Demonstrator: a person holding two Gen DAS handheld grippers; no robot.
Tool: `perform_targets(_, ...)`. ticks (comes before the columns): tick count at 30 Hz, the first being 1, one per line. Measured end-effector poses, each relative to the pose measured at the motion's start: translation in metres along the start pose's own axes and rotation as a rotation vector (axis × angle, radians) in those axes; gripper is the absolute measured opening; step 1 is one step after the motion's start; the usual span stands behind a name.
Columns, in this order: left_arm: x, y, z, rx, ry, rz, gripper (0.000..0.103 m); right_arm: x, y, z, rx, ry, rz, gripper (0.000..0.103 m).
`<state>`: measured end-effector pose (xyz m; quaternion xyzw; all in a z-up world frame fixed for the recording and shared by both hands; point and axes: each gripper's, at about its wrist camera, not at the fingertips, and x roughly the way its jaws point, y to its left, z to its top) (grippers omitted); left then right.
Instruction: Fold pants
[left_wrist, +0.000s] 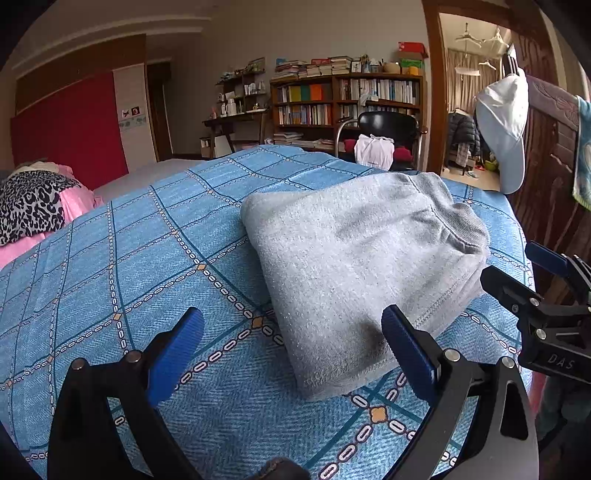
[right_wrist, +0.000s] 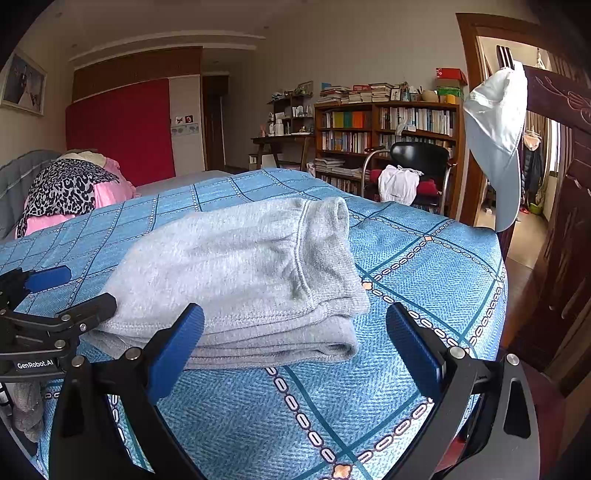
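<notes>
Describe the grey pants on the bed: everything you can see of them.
The grey pants are light heather grey, a soft fleecy knit by the look, folded into a compact stack of several layers with stitched hems along the near edge. A ribbed, gathered band lies on top toward the right end. They lie flat on the blue patterned bedspread, apparently touching nothing else. Both grippers stand open, just short of them.

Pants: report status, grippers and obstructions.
Left gripper open, empty. Right gripper open, empty. Grey pants folded on bedspread. Nothing obstructing.
</notes>
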<state>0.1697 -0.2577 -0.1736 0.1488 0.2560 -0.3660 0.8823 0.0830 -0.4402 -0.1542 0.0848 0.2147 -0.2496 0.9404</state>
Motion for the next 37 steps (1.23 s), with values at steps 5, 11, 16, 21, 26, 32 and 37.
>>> perform_targets(5, 0.0006, -0.0008, -0.0002, 0.001, 0.000, -0.003, 0.096, 0.0018, 0.0027, -0.0003, -0.013, 0.001, -0.002, 0.100)
perform_targets(11, 0.0003, -0.0027, -0.0008, 0.008, -0.002, -0.007, 0.096, 0.0028, 0.0032, -0.0005, -0.015, 0.002, -0.002, 0.100)
perform_targets(16, -0.0001, -0.0025, -0.0009, 0.010, -0.010, -0.007, 0.096, 0.0033, 0.0033, -0.0008, -0.014, 0.003, -0.001, 0.100)
perform_targets(21, 0.0010, -0.0026, -0.0006, 0.010, -0.011, -0.001, 0.096, 0.0046, 0.0034, -0.0018, -0.014, 0.003, 0.001, 0.100)
perform_targets(26, 0.0013, -0.0045, -0.0013, 0.021, -0.015, 0.003, 0.096, 0.0063, 0.0031, -0.0022, -0.011, 0.007, 0.005, 0.100)
perform_targets(32, 0.0034, -0.0040, -0.0012, 0.012, 0.001, 0.006, 0.096, 0.0075, 0.0002, -0.0015, 0.018, 0.020, 0.021, 0.100)
perform_targets(37, 0.0052, 0.0048, -0.0016, -0.029, 0.029, 0.002, 0.096, 0.0059, 0.0028, -0.0008, 0.018, 0.025, 0.029, 0.100)
